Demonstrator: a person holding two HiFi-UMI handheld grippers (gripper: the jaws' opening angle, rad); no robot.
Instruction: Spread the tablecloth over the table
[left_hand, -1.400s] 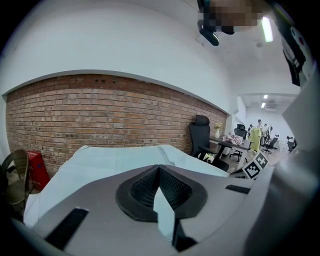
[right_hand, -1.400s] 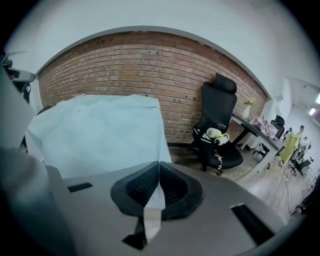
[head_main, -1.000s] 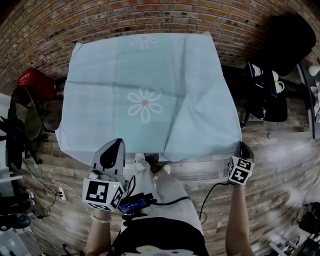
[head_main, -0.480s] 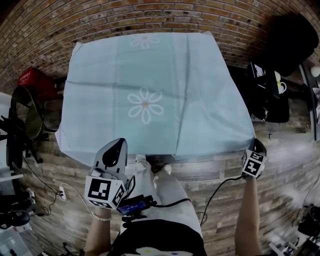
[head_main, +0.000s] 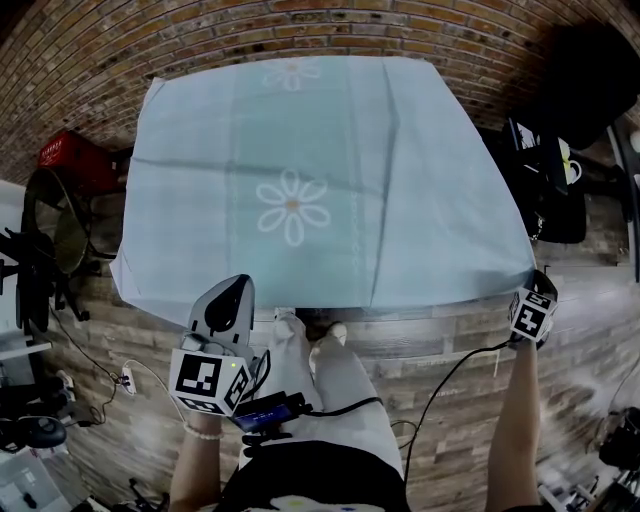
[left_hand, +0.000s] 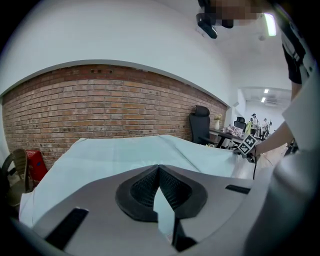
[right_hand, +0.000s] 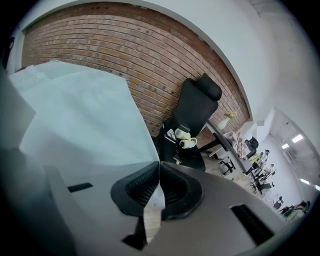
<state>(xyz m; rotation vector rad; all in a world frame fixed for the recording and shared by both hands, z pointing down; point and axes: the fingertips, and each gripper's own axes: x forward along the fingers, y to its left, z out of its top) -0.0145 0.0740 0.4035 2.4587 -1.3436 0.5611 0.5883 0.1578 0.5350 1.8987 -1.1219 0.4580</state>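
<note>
Left gripper, right gripper: jaws pinched shut on near edge of tablecloth. Table underneath fully hidden. Right jaw tips obscured in head view.

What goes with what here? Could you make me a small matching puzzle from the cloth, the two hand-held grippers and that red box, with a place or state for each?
Things:
1. tablecloth
2. left hand-held gripper
3. right hand-held gripper
4. red box

Places or states:
A. shut on the cloth's near right corner
B. on the floor, left of the table in the head view
C. lying spread over the table
D. shut on the cloth's near edge, left of the person's legs

Pairs: 1-C, 2-D, 3-A, 4-B
</note>
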